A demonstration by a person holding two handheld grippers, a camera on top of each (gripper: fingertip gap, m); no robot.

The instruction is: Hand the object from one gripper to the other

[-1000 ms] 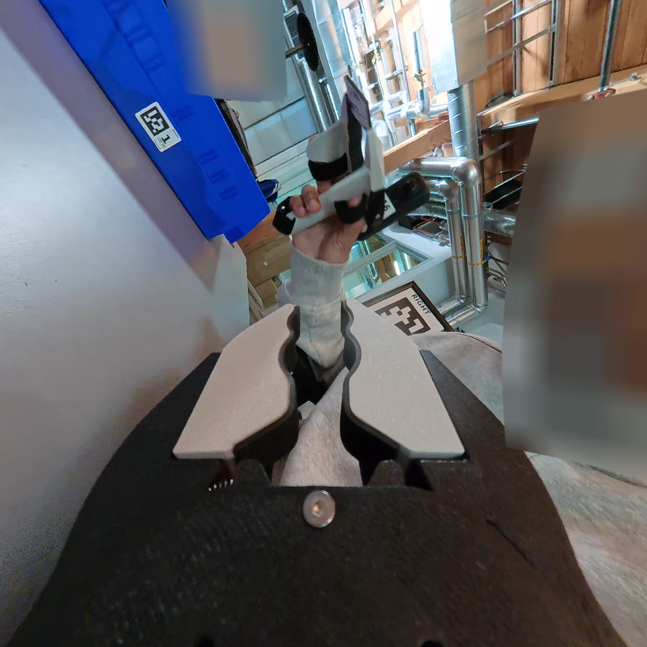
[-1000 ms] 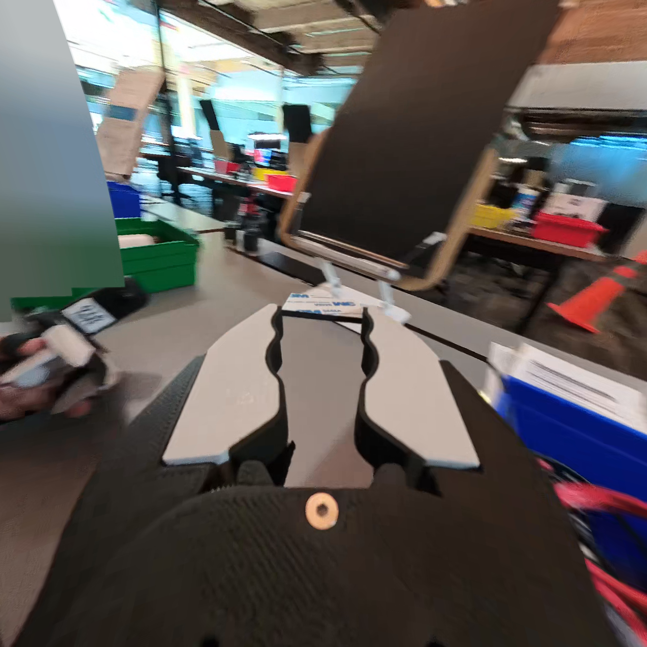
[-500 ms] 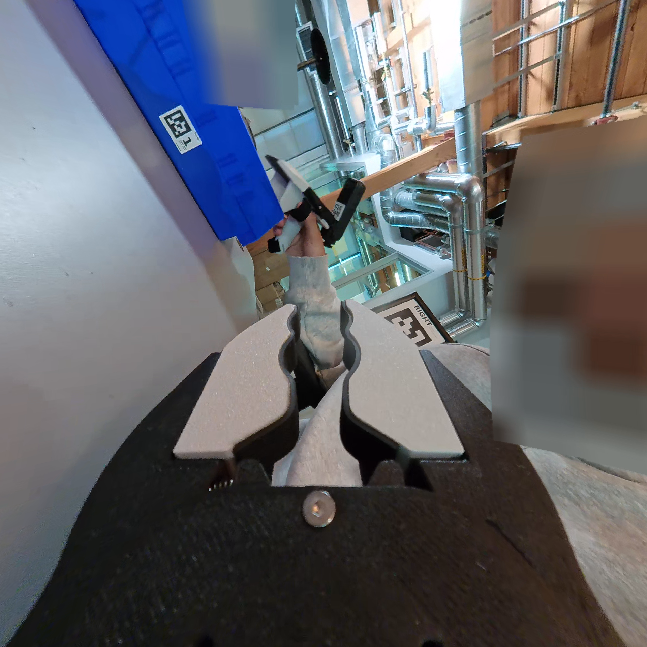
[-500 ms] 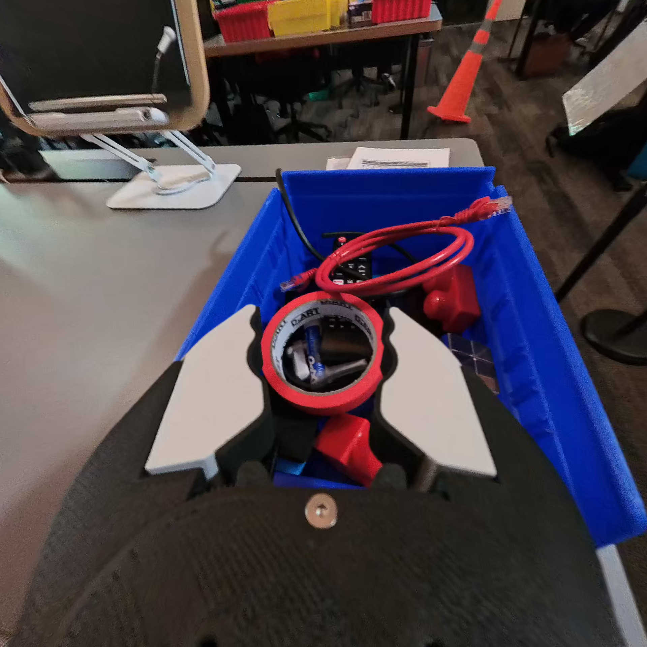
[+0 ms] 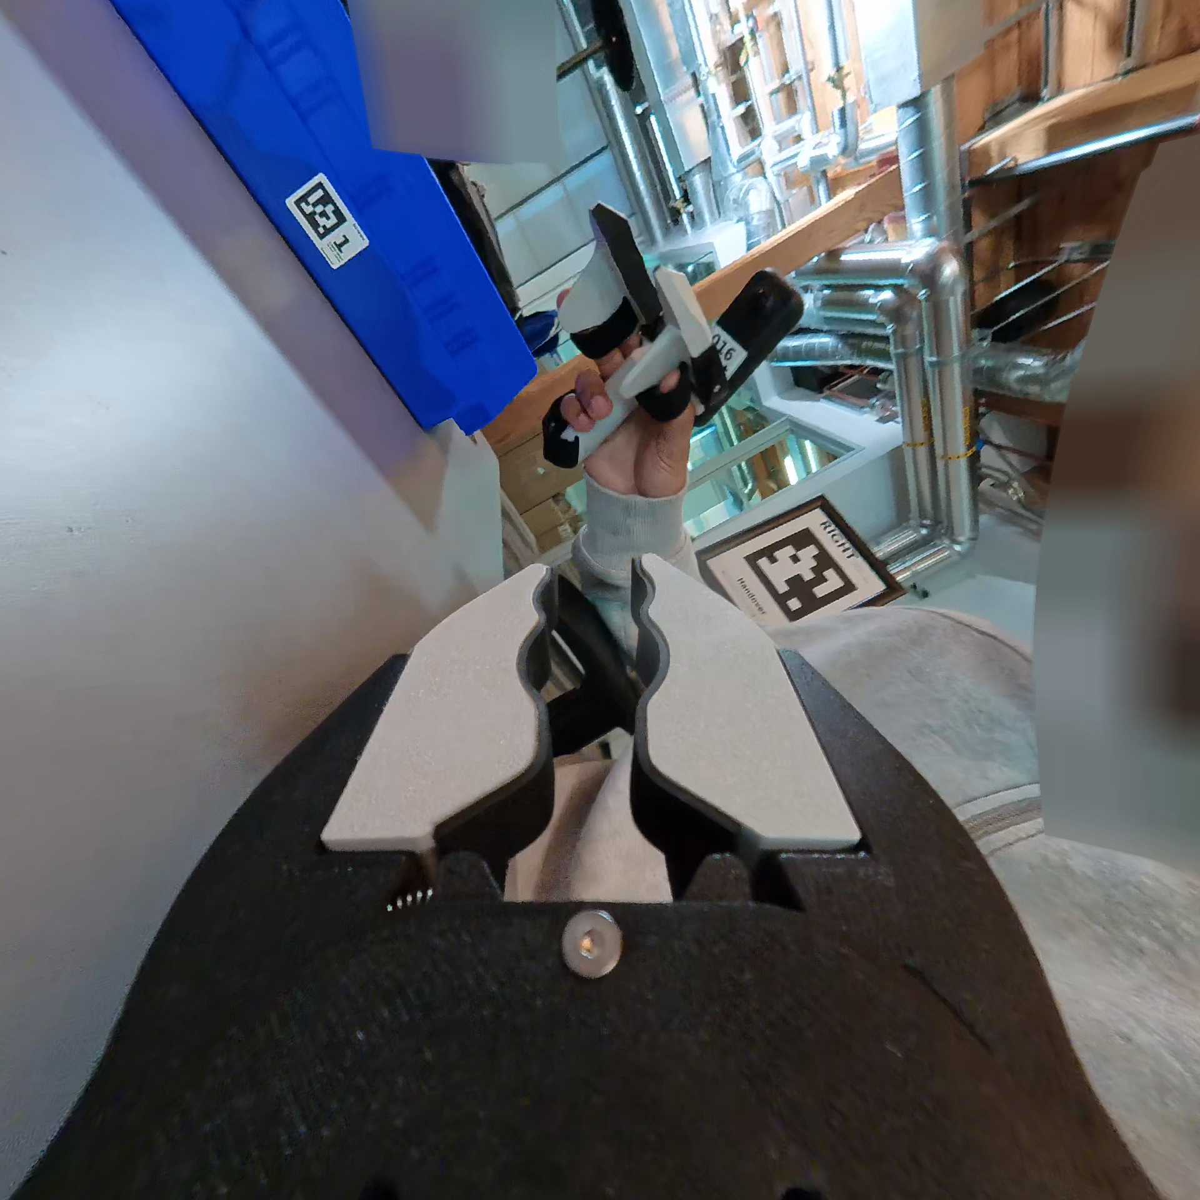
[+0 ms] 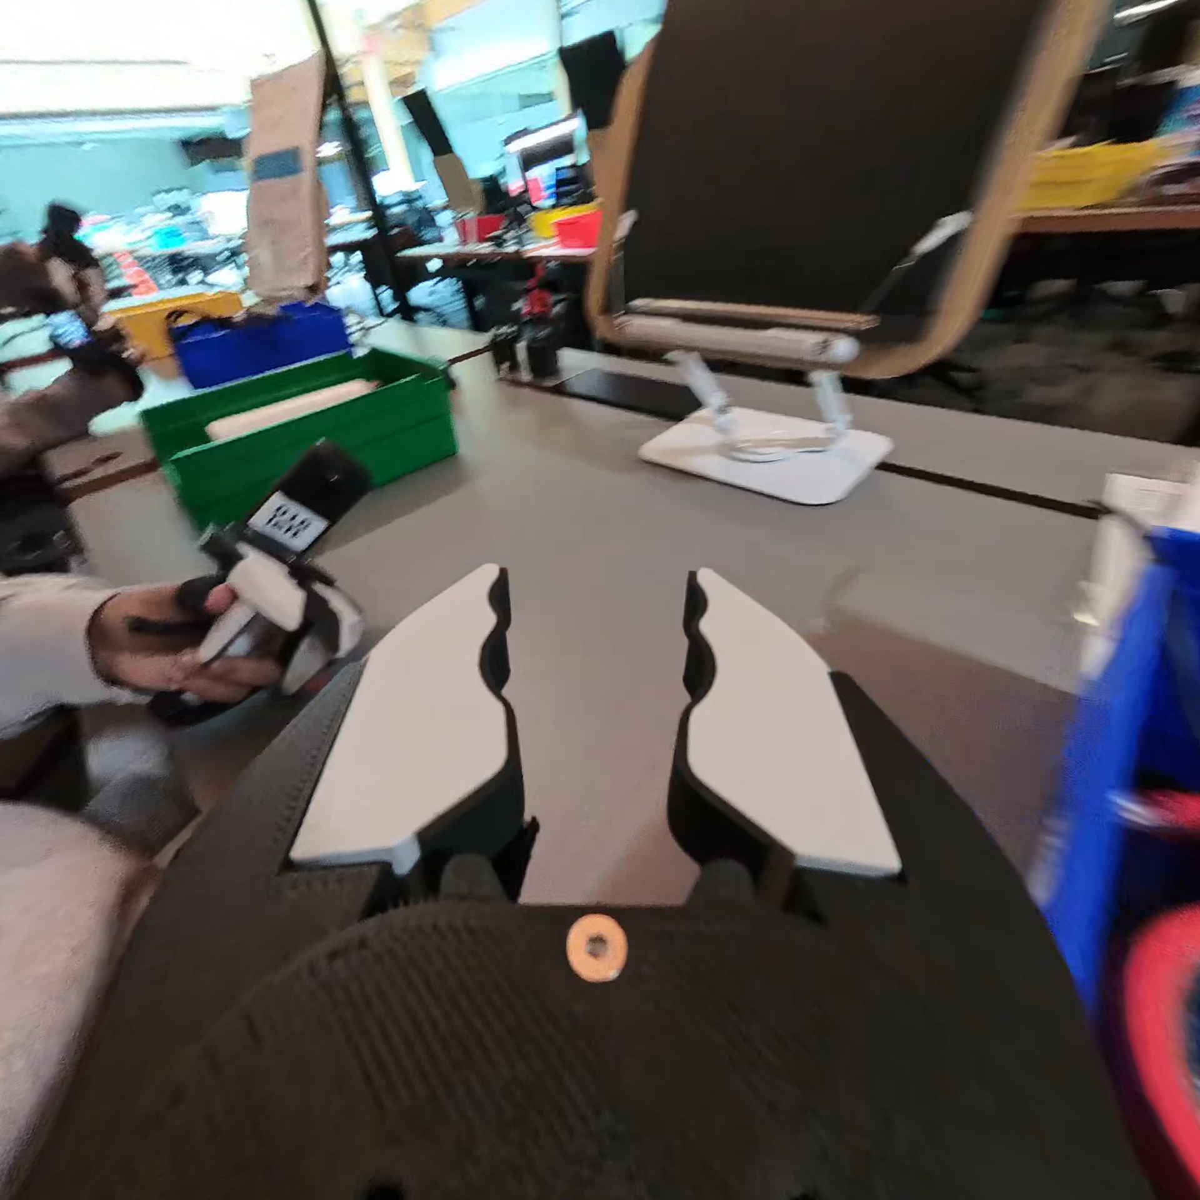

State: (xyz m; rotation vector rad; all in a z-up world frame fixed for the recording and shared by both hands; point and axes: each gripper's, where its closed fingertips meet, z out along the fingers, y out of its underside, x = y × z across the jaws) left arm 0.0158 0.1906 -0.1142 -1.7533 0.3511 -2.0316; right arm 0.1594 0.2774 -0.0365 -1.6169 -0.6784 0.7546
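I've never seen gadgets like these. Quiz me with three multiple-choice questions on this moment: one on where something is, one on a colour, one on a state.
1. In the right wrist view, where is the green bin?
A. On the table, left of the right gripper
B. On the floor
C. Hanging from the ceiling

2. What colour is the stand base under the dark screen?
A. Red
B. White
C. Yellow

3. What do the right gripper's fingers hold?
A. A cable
B. A cup
C. Nothing; they are open

Answers: 1 A, the bin sits on the tabletop at left. 2 B, the base is plainly white. 3 C, only bare table shows between the spread fingers.
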